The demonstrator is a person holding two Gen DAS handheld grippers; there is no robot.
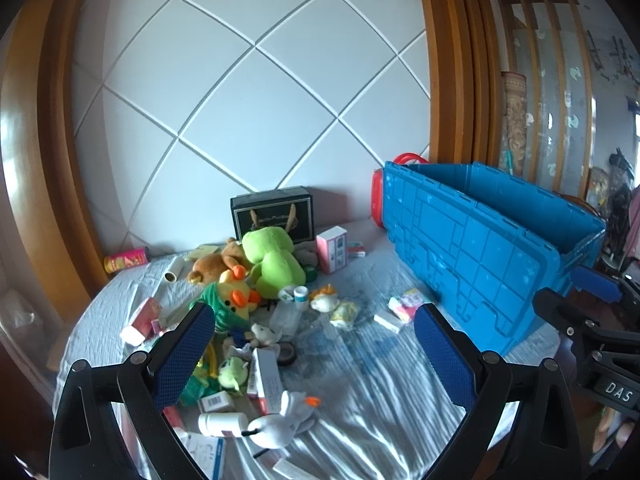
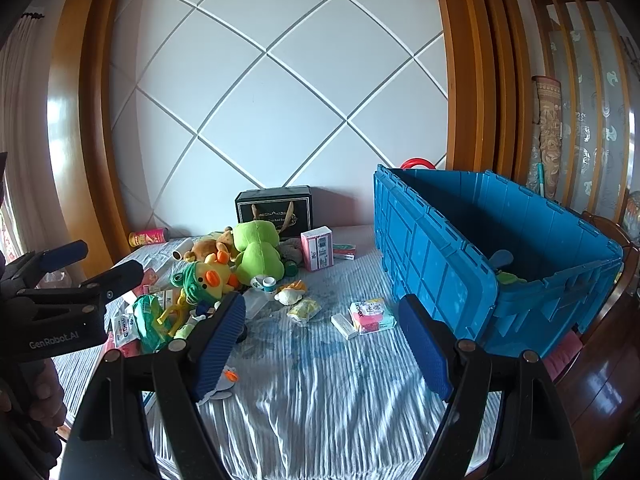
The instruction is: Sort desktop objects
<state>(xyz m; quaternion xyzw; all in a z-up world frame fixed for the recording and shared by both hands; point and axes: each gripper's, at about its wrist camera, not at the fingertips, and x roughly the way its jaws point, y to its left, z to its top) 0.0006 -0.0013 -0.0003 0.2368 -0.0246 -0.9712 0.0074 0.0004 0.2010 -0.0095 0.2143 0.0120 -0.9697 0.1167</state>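
Both tools spread, empty: left tool, right tool. Only right view shows toys inside blue crate.

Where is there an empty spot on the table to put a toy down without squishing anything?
The bare cloth nearest the grippers is free, from the tissue pack forward. A smaller bare strip lies between the pink box and the blue crate. The left side is crowded: green plush, yellow duck and small packets are heaped together.
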